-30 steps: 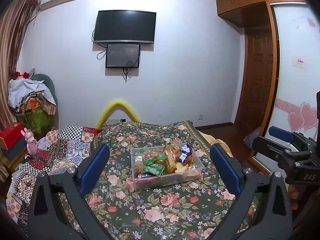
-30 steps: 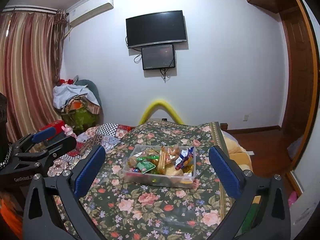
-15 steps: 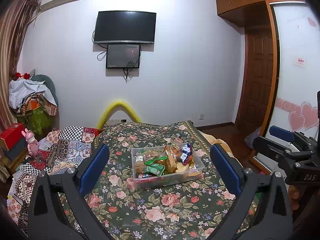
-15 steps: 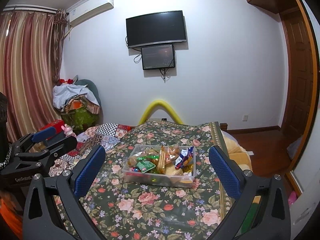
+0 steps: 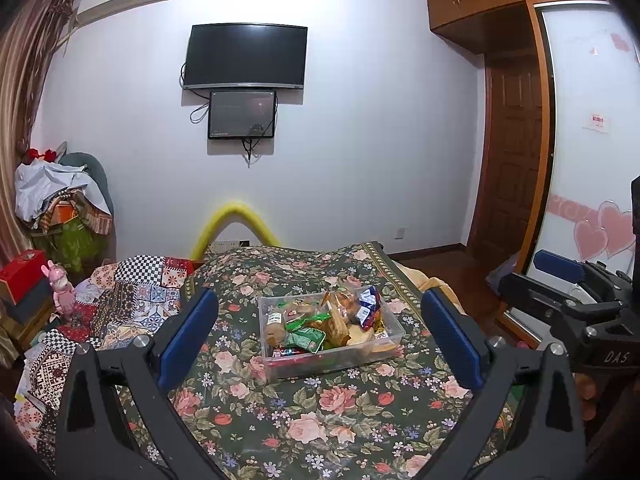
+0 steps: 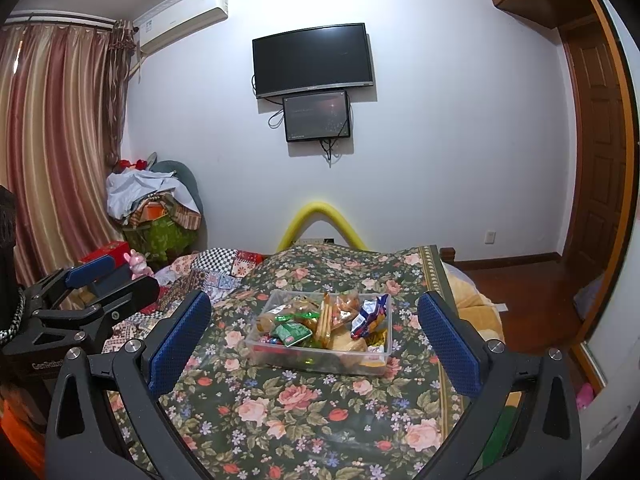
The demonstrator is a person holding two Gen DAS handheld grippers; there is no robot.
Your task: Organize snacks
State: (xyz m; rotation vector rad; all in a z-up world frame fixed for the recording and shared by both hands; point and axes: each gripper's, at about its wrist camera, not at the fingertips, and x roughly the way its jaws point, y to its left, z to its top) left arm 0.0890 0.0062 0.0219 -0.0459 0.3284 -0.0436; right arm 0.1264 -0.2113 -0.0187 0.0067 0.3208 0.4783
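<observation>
Snacks (image 5: pixel 320 320) are seen heaped in a clear plastic bin (image 5: pixel 394 330) set on a dark floral bedspread (image 5: pixel 304 420) in a white-walled bedroom. Two dark screens are mounted on the far wall, a television (image 5: pixel 245 57) above a smaller monitor (image 5: pixel 241 114); striped curtains (image 6: pixel 48 152) and an air conditioner (image 6: pixel 182 16) are shown at left, a wooden door (image 5: pixel 510 160) at right. A green packet (image 6: pixel 291 333), a blue-and-white packet (image 6: pixel 370 316) and wrapped baked goods are piled inside the bin. The left gripper (image 5: pixel 320 340) and right gripper (image 6: pixel 314 342) are held above the bedspread short of the bin, jaws spread wide with nothing held between them.
</observation>
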